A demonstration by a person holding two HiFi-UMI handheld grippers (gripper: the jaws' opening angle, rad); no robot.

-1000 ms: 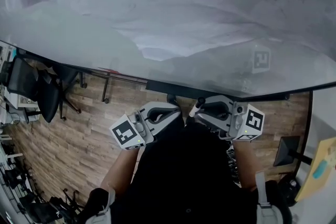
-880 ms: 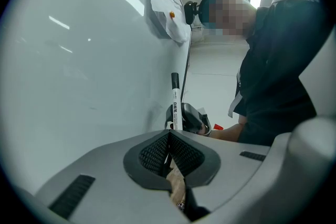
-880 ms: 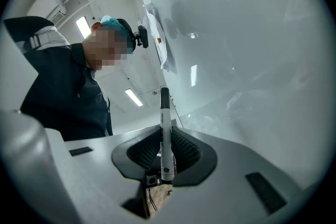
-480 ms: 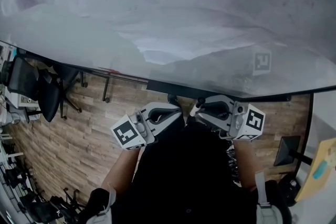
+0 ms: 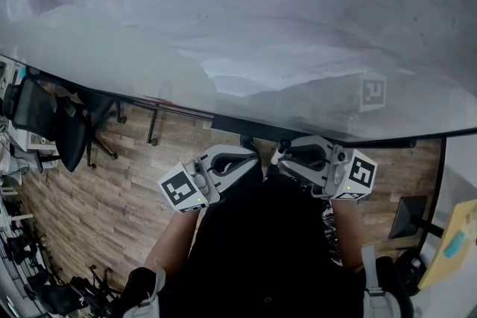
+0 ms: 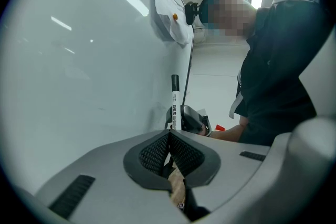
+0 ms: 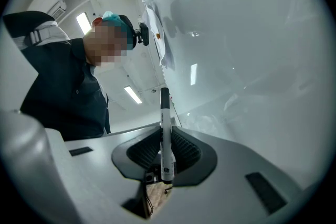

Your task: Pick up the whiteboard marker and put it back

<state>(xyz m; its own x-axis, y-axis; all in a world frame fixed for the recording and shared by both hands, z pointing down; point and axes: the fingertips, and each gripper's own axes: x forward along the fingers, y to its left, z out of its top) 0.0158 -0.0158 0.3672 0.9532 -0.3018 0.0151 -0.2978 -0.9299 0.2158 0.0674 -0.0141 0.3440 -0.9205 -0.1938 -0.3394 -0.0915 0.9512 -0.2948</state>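
Note:
A whiteboard marker [image 7: 166,139] with a white body and black cap stands upright between the pads of my right gripper [image 7: 165,135], which is shut on it. In the head view the right gripper [image 5: 283,153] sits just below the whiteboard's [image 5: 223,26] lower edge, with the marker's [image 5: 276,155] end poking out. My left gripper [image 5: 244,150] is beside it, jaws shut with nothing between them. The left gripper view shows its closed jaws [image 6: 169,136], with the marker [image 6: 175,99] and the right gripper [image 6: 193,121] just beyond, close to the whiteboard [image 6: 79,60].
A black ledge [image 5: 298,129] runs along the board's bottom edge. A square marker tag [image 5: 372,92] and a paper sheet [image 6: 169,16] are stuck on the board. Office chairs [image 5: 45,123] stand on the wooden floor [image 5: 97,197] at left. A yellow object [image 5: 455,234] is at lower right.
Both grippers stay where they were, the right one still shut on the marker. Only the head view has shifted slightly.

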